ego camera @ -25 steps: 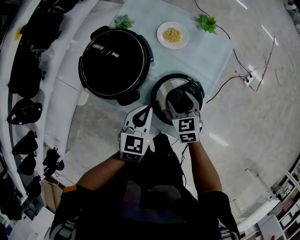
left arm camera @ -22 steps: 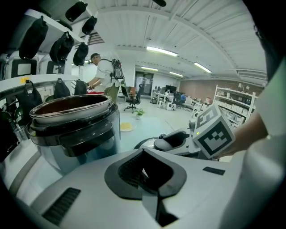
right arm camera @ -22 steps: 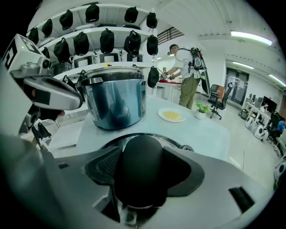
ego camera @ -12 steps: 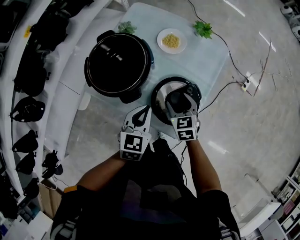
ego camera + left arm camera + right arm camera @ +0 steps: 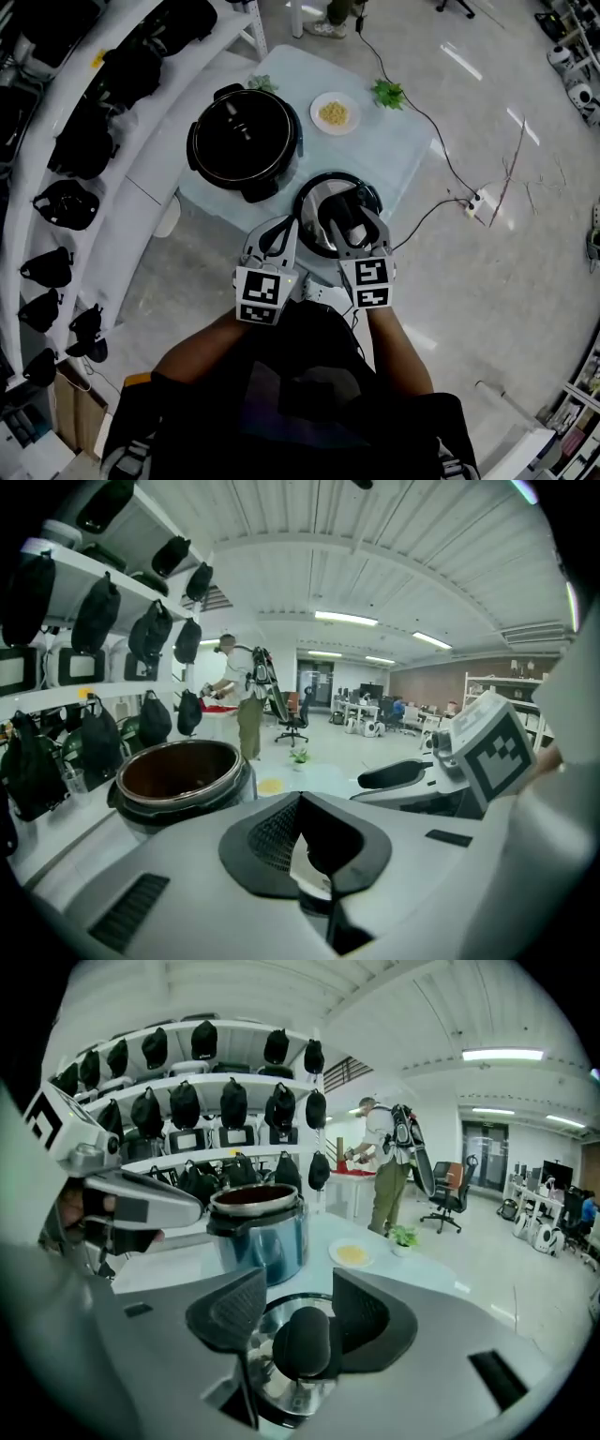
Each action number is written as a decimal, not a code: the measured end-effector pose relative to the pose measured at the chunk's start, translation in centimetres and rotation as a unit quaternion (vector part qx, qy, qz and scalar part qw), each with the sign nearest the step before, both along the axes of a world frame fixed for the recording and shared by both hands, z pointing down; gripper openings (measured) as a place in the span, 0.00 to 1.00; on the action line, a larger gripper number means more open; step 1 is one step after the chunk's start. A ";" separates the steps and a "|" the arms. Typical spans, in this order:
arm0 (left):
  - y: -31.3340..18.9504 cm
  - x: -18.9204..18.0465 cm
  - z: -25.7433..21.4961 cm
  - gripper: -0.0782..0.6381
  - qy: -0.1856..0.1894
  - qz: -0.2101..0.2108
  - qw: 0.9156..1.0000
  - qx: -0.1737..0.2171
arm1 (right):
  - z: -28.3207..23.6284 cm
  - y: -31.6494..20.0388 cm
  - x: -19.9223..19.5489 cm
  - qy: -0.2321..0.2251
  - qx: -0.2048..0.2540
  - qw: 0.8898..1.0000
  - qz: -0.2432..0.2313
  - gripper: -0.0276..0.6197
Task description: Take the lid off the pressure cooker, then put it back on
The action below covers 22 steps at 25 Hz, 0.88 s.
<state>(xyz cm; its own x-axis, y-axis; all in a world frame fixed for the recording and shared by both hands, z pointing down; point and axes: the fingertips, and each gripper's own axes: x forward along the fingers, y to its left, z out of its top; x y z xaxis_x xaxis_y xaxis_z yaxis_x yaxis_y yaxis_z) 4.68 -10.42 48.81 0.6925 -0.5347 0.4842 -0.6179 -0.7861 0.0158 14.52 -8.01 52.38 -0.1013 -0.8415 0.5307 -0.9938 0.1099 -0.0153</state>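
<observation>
R gripper (image 5: pixel 348 217) over the lid (image 5: pixel 311 217), pointing fwd and down. Jaws have just been closing, w/ the lid's black handle (image 5: pixel 302 1342) between them. R pad against the handle, L pad tight beside it, so it reads as a grip on the handle. Lid's shiny metal shows directly under the jaws, rim round the handle on all sides. L gripper (image 5: pixel 284 228) just left of the lid, level w/ the R one. Its jaws are together, nothing held, only a thin slit between the pads. Open cooker pot (image 5: pixel 246 141) ahead-left of the R gripper and straight ahead of the L one, on the pale table (image 5: pixel 394 150), apart from the lid. Plate (image 5: pixel 335 113) w/ yellow food beyond the lid, further ahead of the R jaws. Small green plant (image 5: pixel 386 94) past it to the right.
</observation>
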 end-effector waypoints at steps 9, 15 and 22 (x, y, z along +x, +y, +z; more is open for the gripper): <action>5.0 -1.7 -5.9 0.12 0.023 -0.049 0.998 0.037 | -8.2 4.6 -1.5 0.001 0.058 0.998 -0.003 0.13; 6.7 -3.4 -9.3 0.12 0.037 -0.061 0.996 0.061 | -10.5 7.0 -3.5 -0.017 0.071 0.997 -0.001 0.11; 9.3 -6.4 -10.9 0.12 0.044 -0.059 0.994 0.076 | -12.3 9.2 -6.4 -0.021 0.087 0.996 -0.001 0.10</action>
